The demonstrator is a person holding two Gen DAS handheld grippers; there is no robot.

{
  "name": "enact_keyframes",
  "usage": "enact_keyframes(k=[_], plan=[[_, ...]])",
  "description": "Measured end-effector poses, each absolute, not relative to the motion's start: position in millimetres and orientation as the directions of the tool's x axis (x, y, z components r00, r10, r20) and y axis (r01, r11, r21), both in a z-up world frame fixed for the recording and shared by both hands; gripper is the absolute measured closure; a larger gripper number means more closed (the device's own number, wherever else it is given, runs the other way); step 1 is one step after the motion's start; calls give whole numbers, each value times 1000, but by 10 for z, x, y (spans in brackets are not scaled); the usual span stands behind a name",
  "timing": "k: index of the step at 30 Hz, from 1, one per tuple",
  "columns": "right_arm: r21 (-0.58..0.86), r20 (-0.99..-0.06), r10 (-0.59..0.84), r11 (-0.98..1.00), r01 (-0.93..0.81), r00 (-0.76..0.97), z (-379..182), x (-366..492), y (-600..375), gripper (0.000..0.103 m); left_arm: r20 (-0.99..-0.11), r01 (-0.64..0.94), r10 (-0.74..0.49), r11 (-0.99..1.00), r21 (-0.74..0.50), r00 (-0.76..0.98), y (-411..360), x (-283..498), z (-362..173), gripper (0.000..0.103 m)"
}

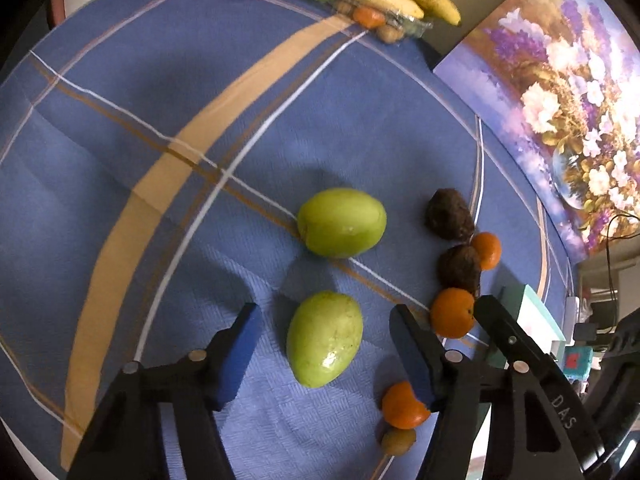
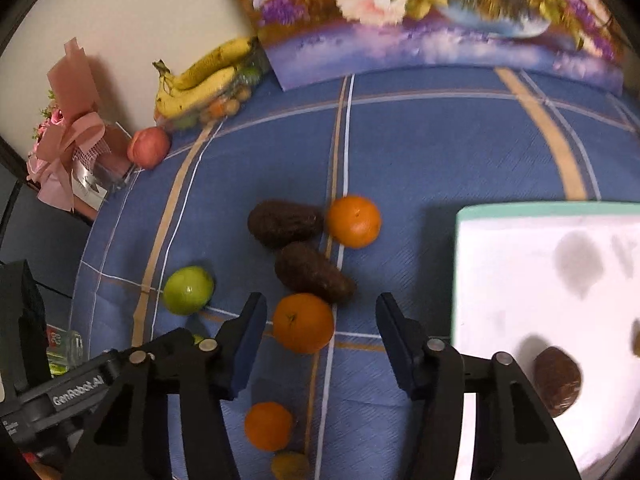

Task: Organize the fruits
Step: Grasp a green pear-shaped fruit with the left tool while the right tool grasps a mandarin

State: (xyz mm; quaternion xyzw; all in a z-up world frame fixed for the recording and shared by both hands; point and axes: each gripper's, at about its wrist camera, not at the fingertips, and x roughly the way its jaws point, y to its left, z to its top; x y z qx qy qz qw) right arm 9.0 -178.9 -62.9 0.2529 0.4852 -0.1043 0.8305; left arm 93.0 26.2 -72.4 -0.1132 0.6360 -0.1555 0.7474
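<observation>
On the blue checked cloth (image 1: 120, 200) lie two green fruits. The nearer green fruit (image 1: 324, 338) sits between the fingers of my left gripper (image 1: 324, 316), which is open with a gap on both sides. The far green fruit (image 1: 342, 222) lies beyond it. My right gripper (image 2: 320, 304) is open around an orange (image 2: 303, 323), its pads apart from the peel. Just past that orange lie two dark brown fruits (image 2: 312, 272) and a second orange (image 2: 354, 222). A third orange (image 2: 268, 426) and a small yellowish fruit (image 2: 290, 466) lie under the right gripper.
A white tray with a teal rim (image 2: 460, 280) lies at the right and holds a brown fruit (image 2: 556, 380). Bananas (image 2: 200, 80) on a clear box, a red apple (image 2: 148, 148) and a pink bouquet (image 2: 68, 132) stand at the far left. A flower painting (image 2: 400, 20) leans against the wall.
</observation>
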Motion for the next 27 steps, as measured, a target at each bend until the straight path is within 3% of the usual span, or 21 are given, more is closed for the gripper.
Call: enact_keyframes(k=[3,8,11,15,27], plan=[[315,-872,84,850,423,482,-729,124,-1777,47,-923,75,-365,931,-358,124,254,934,-790,46],[340,-869,112,843,417,482,-795,155,-1757,50,-921,59,-367,930,-362,127,286,937,-775,48],[353,-864,133,848,396,485,-798,205,-1711,59,-921,53,-367,930,-363,129,288,935,-764,48],[369,-856,146,844,389,495,-782,203,-1681,66,-918,55,-373,928,-369,132,265,943,-743,61],[399,-808,95,815,421,582,-316,-88,-1864,67,-863,88,-435,900,-427,259,292,919,-261,62]])
